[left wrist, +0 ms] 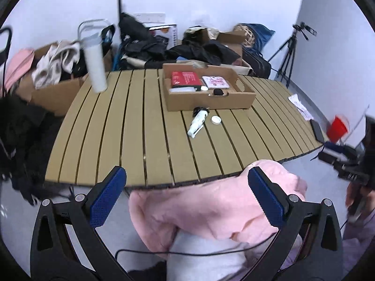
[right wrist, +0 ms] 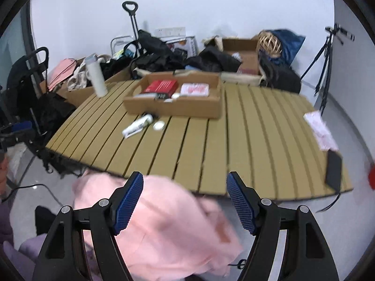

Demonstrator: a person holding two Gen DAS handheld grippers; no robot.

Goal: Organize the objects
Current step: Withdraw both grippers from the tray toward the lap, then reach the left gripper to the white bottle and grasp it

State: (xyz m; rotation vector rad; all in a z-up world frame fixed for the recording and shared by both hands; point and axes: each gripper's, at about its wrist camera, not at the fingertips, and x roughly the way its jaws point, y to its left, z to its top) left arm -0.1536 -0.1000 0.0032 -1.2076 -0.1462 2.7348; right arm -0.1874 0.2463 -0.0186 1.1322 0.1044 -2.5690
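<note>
The left gripper (left wrist: 187, 201) is hanging below the near edge of the worktop (left wrist: 131, 126) with its blue pads spread wide and nothing between them; a pink garment (left wrist: 211, 210) is lying just under and behind it, not gripped. The right gripper (right wrist: 185, 201) is likewise standing wide and empty, hovering off the near edge, with the same pink garment beneath its left finger.

Moving outward, the sorting is looking partly done. A cardboard box (left wrist: 208, 98) is sitting toward the far middle of the worktop and is already holding a red packet (left wrist: 185, 79), a pink-and-white packet (left wrist: 215, 82), a small white cap and a dark round item. Still waiting outside it are a white tube (left wrist: 198, 121) lying on its side just in front of the box and a white round lid (left wrist: 215, 120) just beside the tube. A tall white bottle (left wrist: 95, 68) is standing upright at the far left corner. At the right edge a dark phone (right wrist: 334, 171) and a pink patterned sheet (right wrist: 320, 128) are lying loose; motion blur is making the sheet hard to identify, so that is a guess.

The tube and lid are lying well ahead of both grippers, nearer the box than the near edge, so either one would be needing a forward reach.
</note>
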